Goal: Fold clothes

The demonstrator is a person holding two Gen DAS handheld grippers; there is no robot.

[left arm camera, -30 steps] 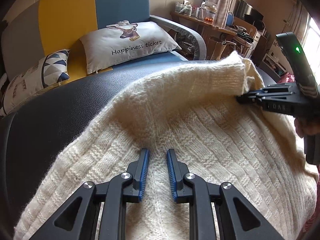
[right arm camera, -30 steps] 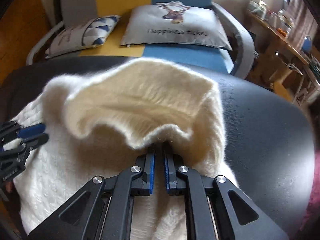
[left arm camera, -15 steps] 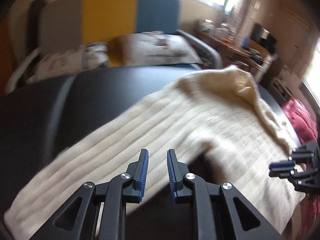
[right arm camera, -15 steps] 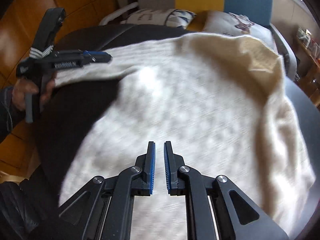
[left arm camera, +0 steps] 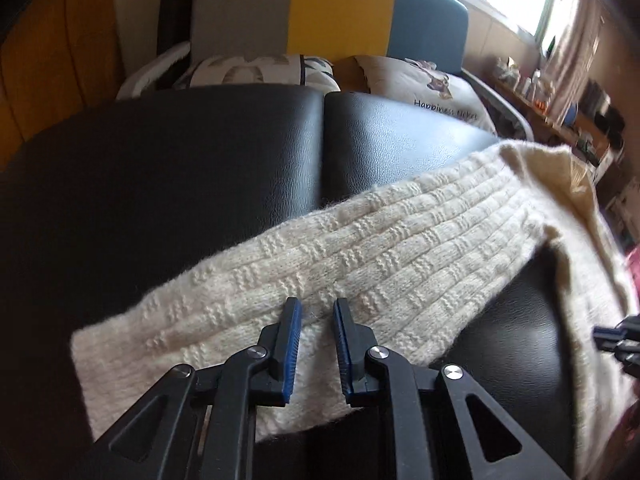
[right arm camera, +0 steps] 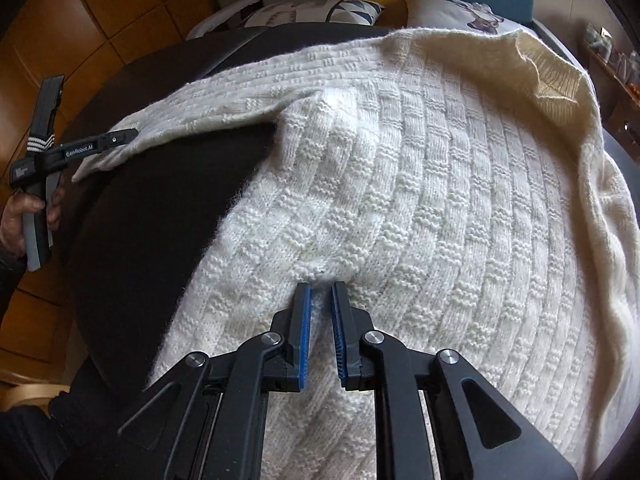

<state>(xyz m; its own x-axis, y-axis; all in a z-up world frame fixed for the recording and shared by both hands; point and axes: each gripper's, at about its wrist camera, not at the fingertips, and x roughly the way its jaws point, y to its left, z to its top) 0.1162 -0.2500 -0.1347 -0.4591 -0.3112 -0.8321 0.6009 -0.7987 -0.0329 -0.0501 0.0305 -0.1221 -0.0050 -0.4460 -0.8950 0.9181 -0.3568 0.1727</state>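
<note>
A cream knitted sweater [right arm camera: 440,200] lies spread on a black leather surface [right arm camera: 160,220], its collar at the far right. One sleeve [left arm camera: 360,248] stretches out to the left across the black surface [left arm camera: 200,180]. My left gripper [left arm camera: 317,312] hovers open just above the sleeve, near its cuff; from the right wrist view the left gripper [right arm camera: 134,133] reaches the cuff end. My right gripper [right arm camera: 321,294] is nearly closed on a small pucker of the sweater's body, with knit showing between the pads. The right gripper [left arm camera: 600,338] shows at the sweater's right edge.
A sofa with a yellow and blue back [left arm camera: 340,8] and two cushions [left arm camera: 432,80] stands behind the black surface. A cluttered shelf [left arm camera: 560,108] is at the far right. Wooden floor [right arm camera: 60,60] lies to the left, where a hand [right arm camera: 16,220] holds the left gripper.
The sweater, held up bunched by the right gripper, now lies flat. The right gripper moved down onto the body. The left gripper swung left off the body to the sleeve.
</note>
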